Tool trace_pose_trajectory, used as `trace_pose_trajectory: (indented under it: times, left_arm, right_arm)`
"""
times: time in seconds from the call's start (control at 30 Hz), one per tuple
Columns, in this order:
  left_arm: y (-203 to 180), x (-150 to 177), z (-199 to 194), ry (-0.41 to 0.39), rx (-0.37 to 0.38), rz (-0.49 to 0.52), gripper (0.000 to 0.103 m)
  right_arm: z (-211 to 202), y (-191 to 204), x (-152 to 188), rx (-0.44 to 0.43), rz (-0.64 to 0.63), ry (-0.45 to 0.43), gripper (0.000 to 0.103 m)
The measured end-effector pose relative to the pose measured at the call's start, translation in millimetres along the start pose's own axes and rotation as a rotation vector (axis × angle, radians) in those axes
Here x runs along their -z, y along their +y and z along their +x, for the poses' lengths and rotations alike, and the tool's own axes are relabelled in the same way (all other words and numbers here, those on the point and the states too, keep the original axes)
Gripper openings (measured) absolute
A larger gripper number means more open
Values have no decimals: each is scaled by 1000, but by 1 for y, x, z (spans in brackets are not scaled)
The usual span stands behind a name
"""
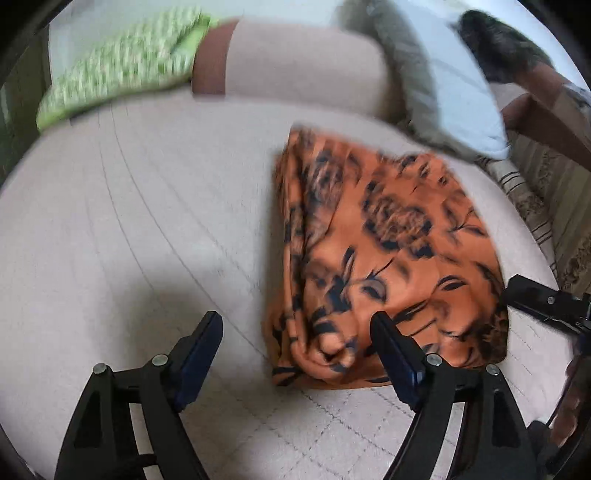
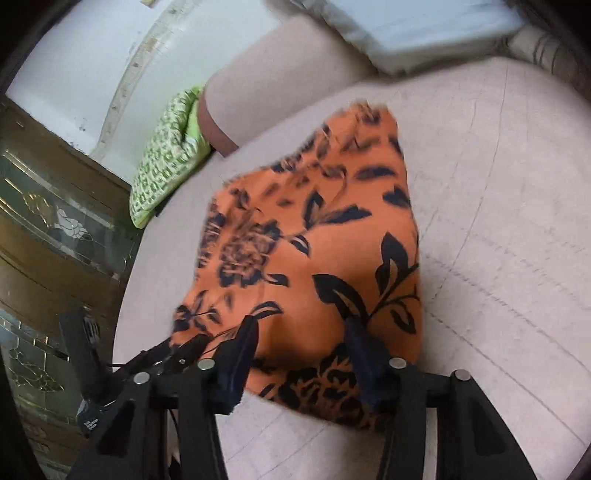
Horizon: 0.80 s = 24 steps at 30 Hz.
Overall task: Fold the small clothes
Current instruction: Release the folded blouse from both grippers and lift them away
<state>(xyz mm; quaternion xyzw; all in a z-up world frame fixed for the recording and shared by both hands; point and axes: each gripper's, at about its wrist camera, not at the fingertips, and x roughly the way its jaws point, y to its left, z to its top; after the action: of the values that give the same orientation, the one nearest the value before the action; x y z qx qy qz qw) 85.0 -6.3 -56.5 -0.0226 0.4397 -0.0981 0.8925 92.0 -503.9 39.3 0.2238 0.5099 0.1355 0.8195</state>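
Observation:
A folded orange garment with a black flower print (image 1: 388,258) (image 2: 317,258) lies flat on a beige quilted cushion (image 1: 129,221) (image 2: 498,221). My left gripper (image 1: 295,332) hovers open over the garment's near left corner. Its right finger is above the fabric and its left finger is over bare cushion. My right gripper (image 2: 301,332) is open too, with both fingers above the garment's near edge and the cloth lying loose beneath them. In the left wrist view, a black part of the right gripper (image 1: 535,302) shows at the garment's right edge.
A green patterned pillow (image 1: 122,70) (image 2: 166,162) and a beige bolster (image 1: 303,62) (image 2: 266,92) lie at the back. A grey and white pillow (image 1: 443,85) (image 2: 424,33) sits beyond the garment. A wooden cabinet with glass doors (image 2: 55,221) stands beside the cushion.

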Motion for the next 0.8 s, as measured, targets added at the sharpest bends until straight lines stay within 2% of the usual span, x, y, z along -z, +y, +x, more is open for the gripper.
trace_pose_trajectory:
  times: [0.1, 0.13, 0.33, 0.37, 0.43, 0.53, 0.8]
  left_arm:
    - [-8, 1, -30, -45, -57, 51, 83]
    - [-9, 2, -38, -65, -64, 52, 83]
    - [-27, 26, -90, -128, -122, 55, 86]
    - [-28, 27, -96, -132, -127, 54, 86]
    - [-31, 34, -103, -141, -132, 54, 86]
    - [-32, 43, -119, -141, -130, 43, 87]
    - [-30, 56, -143, -171, -136, -5, 87]
  right_arm:
    - [-34, 15, 11, 62, -87, -46, 68]
    - [-45, 24, 18, 114, -117, -64, 74]
    - [-83, 47, 64, 362, -217, -49, 80]
    - [-85, 47, 68, 386, -222, -49, 89]
    - [-92, 49, 80, 404, -217, -52, 95]
    - [-104, 54, 91, 423, -219, -62, 98]
    - [-121, 73, 105, 438, -278, -72, 99]
